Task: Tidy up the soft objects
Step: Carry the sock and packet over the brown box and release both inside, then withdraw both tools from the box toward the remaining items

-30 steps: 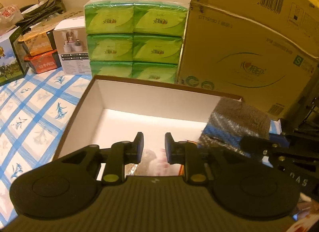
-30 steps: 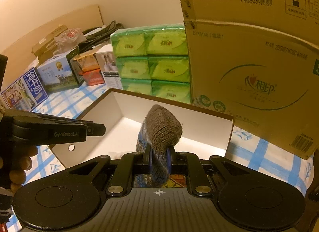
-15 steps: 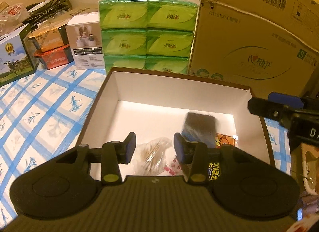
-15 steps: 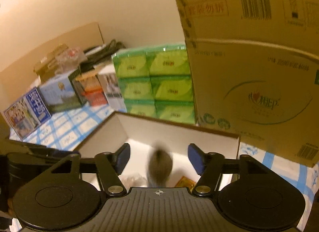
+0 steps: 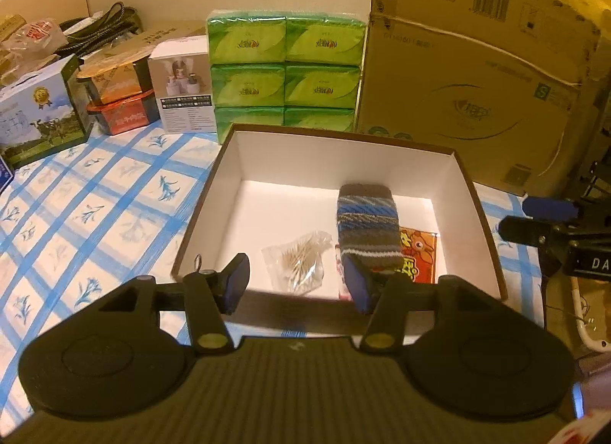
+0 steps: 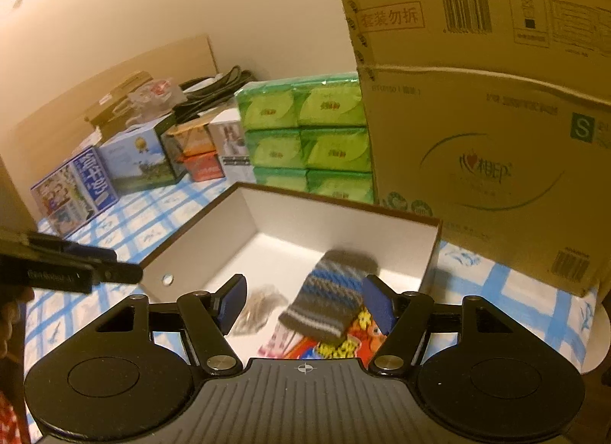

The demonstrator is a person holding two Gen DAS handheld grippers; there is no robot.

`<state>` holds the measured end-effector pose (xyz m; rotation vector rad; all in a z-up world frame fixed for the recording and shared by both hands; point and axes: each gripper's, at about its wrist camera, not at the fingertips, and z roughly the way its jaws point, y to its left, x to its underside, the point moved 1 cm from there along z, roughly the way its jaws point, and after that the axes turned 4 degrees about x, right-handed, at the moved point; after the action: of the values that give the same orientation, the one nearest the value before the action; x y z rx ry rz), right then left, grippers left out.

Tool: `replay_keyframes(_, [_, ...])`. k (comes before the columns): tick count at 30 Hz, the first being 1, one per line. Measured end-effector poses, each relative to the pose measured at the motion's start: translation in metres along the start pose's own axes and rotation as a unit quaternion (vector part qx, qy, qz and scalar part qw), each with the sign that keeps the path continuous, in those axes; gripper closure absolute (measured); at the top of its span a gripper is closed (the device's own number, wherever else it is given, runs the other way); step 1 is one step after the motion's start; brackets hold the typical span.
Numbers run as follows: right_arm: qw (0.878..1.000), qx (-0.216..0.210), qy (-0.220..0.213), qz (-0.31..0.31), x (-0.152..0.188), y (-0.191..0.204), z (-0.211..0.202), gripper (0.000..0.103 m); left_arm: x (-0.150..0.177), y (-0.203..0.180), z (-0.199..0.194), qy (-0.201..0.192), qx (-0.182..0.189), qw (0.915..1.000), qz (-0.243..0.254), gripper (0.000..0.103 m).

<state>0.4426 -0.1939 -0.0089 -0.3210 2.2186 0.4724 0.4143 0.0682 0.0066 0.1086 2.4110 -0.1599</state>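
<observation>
**Two open grippers, one sock in the box**

Two hand-held grippers hang above the near edge of the tabletop (image 5: 88,195), and neither grasps anything. The right hand-held gripper (image 6: 303,304) has its jaws spread wide, released, directly over the open cardboard box (image 6: 214,230). The left hand-held gripper (image 5: 296,283) is likewise released, its blue pads well apart.

The striped knitted sock (image 5: 367,228) lies inside the box, toward its right wall, resting partly on a red-and-orange printed packet (image 5: 416,255). Just beside it sits a clear bag of cotton swabs (image 5: 299,262), and a pink wrapper peeks out underneath.

To my eye the sock's placing step is done. The next move calls for finding another soft object; none shows loose on the blue-checked cloth, so I cannot tell where it will come from. Stacked green tissue packs (image 5: 284,73) and a big brown carton (image 5: 469,85) line the far edge.
</observation>
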Motion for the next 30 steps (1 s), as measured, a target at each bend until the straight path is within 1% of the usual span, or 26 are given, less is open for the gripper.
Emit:
replay_keyframes(3, [1.000,-0.002,-0.001,-0.002,0.012,0.000,-0.016,0.035,0.011,0.001,-0.018,-0.005,0.004,1.0000,-0.005,0.045])
replay_keyframes(5, [1.000,0.005,-0.003,0.000,0.020,-0.001,-0.029,0.035,0.021,0.003,-0.032,-0.010,0.008,0.9998,-0.016,0.045])
replay_keyframes(7, [1.000,0.001,-0.002,0.006,0.028,-0.001,-0.039,0.035,0.032,0.004,-0.046,-0.013,0.010,0.9996,-0.024,0.044])
replay_keyframes(11, [1.000,-0.011,0.001,0.010,0.044,0.001,-0.062,0.035,0.055,0.005,-0.071,-0.020,0.003,0.9994,-0.029,0.043])
replay_keyframes(16, [1.000,-0.018,0.005,0.010,0.064,0.008,-0.087,0.035,0.084,0.014,-0.099,-0.027,-0.003,0.9979,-0.059,0.043])
replay_keyframes(21, [0.999,-0.030,0.011,0.010,0.081,0.016,-0.105,0.034,0.110,0.018,-0.120,-0.028,-0.019,0.9970,-0.070,0.043])
replay_keyframes(30, [0.999,-0.029,0.026,-0.020,0.113,0.036,-0.122,0.032,0.157,0.015,-0.142,-0.023,-0.046,0.9947,-0.089,0.043])
